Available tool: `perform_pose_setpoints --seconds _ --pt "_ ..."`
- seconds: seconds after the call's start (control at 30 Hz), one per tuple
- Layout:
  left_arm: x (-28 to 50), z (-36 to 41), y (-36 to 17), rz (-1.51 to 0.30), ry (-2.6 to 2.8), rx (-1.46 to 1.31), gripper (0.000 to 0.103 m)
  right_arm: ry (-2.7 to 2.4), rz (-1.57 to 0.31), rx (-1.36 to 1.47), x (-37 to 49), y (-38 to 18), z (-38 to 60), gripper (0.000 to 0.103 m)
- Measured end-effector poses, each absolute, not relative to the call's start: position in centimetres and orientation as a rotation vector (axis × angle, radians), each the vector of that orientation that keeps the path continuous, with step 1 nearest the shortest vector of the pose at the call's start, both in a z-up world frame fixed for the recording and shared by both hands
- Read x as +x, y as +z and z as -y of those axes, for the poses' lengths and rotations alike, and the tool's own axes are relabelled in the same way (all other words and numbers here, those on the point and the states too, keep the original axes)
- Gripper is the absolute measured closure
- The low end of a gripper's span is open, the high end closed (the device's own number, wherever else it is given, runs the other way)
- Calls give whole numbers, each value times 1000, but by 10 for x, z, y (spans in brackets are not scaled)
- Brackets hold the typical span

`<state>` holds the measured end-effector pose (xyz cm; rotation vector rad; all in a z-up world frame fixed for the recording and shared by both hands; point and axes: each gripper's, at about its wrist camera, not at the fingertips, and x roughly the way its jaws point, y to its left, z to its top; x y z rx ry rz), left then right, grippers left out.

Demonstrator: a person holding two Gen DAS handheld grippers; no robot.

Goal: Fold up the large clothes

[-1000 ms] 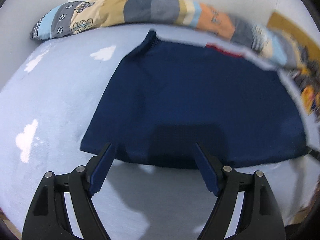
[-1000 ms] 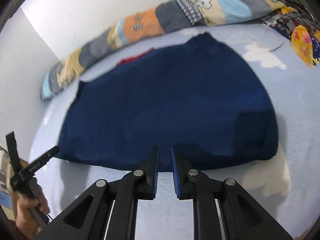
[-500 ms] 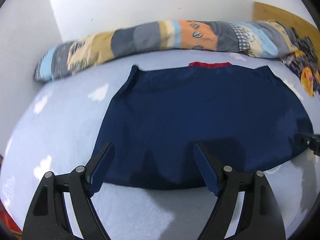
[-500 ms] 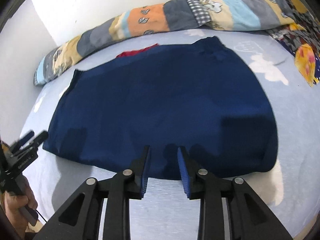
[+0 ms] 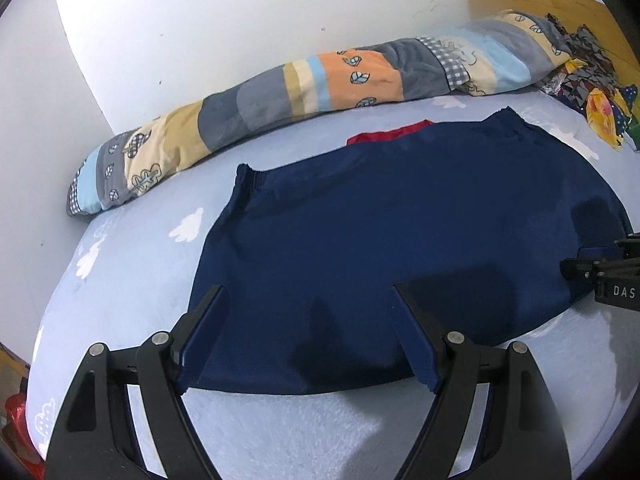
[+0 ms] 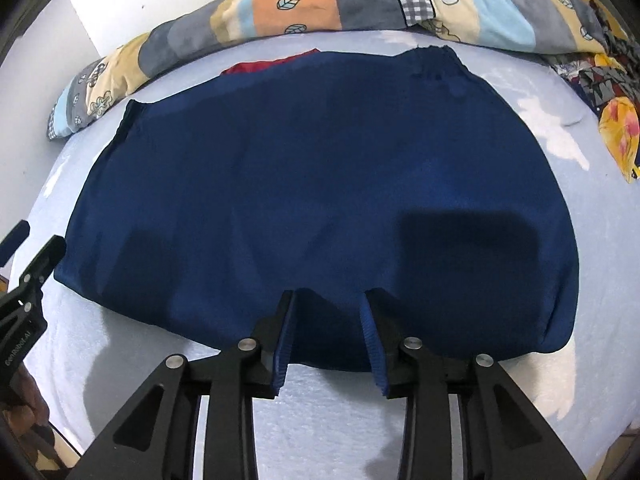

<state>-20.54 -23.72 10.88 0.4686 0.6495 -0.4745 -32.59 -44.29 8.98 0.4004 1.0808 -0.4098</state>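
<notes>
We saw one bed [image 5: 120,320] with a pale blue cloud-print sheet against white walls, one long patchwork quilt roll [image 5: 304,84] along its far side. One smooth navy garment [image 6: 312,184] lay flat mid-bed, a red piece [image 5: 390,136] peeking behind. Left gripper [image 5: 308,336] jaws stood wide apart; right gripper [image 6: 330,336] jaws were opening, empty, over the garment's near hem.

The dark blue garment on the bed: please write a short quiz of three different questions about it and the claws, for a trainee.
1. True or false: the left claw is closed on the dark blue fabric garment.
2. What lies between the garment and the wall? A) long patchwork pillow B) wooden chair C) laptop
3. Fill in: a strip of ___ cloth shows at the garment's far edge.

Key: 1 false, it is wide open; 2 A; 3 red.
</notes>
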Motion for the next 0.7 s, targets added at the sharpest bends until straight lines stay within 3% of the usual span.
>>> perform_pose_setpoints --seconds 0.2,0.7 --pt "-212 240 115 -624 -478 489 22 -409 -1028 359 -332 105 437 68" --pt "-226 241 130 -543 -480 547 22 -414 -1109 363 -336 100 439 62"
